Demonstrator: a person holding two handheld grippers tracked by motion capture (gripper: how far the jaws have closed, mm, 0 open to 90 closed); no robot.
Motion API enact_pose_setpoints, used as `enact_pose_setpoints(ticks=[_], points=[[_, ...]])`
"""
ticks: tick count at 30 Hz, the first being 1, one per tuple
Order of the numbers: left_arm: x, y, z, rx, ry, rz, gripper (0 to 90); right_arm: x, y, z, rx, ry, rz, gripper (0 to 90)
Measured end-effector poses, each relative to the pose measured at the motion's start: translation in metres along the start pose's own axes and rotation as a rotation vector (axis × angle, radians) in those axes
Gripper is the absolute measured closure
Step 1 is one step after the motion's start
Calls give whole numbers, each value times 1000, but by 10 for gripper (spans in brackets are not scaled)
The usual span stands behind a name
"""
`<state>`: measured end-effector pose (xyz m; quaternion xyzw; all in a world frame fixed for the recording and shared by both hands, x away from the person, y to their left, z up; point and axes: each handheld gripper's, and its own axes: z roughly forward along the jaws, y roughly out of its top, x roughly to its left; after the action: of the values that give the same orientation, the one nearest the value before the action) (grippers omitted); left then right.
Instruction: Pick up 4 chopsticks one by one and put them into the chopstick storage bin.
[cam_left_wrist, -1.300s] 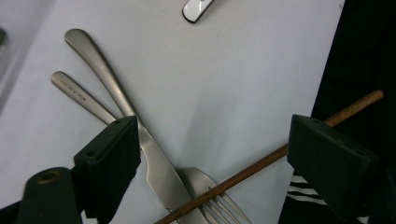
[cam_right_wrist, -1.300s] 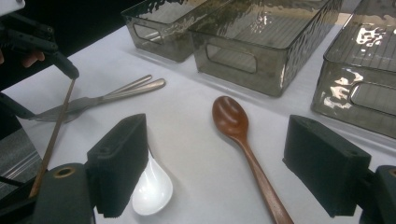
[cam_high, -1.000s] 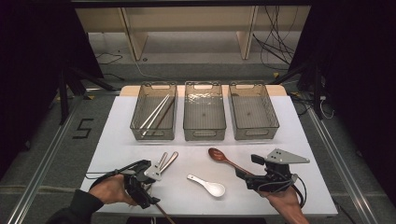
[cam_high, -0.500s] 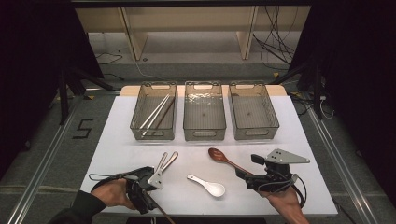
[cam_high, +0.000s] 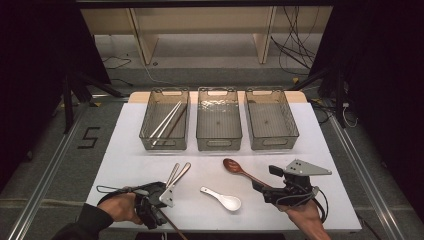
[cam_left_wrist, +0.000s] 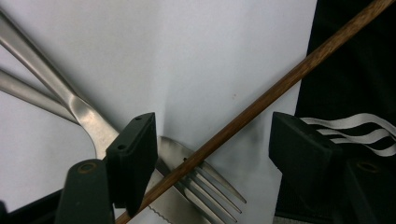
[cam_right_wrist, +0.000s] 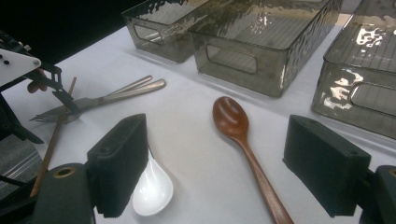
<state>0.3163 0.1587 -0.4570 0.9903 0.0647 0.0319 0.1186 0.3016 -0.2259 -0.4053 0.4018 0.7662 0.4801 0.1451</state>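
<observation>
We held the left claw (cam_high: 159, 207) low at the near left edge of the bench (cam_high: 125, 150), its jaws parted and just closing in around a wooden stick (cam_left_wrist: 261, 100) that lay slantwise across the fork (cam_left_wrist: 205, 186) and knife (cam_left_wrist: 88, 116), with neither pad pressing on it. Our right claw (cam_right_wrist: 219, 163) stood wide open, gripping nothing, over the wooden spoon (cam_right_wrist: 233, 121) beside the white spoon (cam_right_wrist: 152, 189).
</observation>
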Motion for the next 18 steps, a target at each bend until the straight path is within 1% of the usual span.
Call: enact_pose_setpoints(ticks=[4, 6, 7, 11, 18], points=[[0, 1, 2, 16, -1, 21, 359, 0, 0, 0, 0, 0, 0, 227], [-1, 1, 3, 17, 0, 24, 378, 0, 0, 0, 1, -1, 2, 227], [-1, 2, 3, 23, 0, 35, 390, 0, 0, 0, 0, -1, 1, 227], [-2, 3, 6, 32, -3, 46, 431, 0, 0, 0, 2, -1, 2, 228], [0, 6, 6, 27, -20, 52, 527, 0, 0, 0, 3, -1, 2, 227]])
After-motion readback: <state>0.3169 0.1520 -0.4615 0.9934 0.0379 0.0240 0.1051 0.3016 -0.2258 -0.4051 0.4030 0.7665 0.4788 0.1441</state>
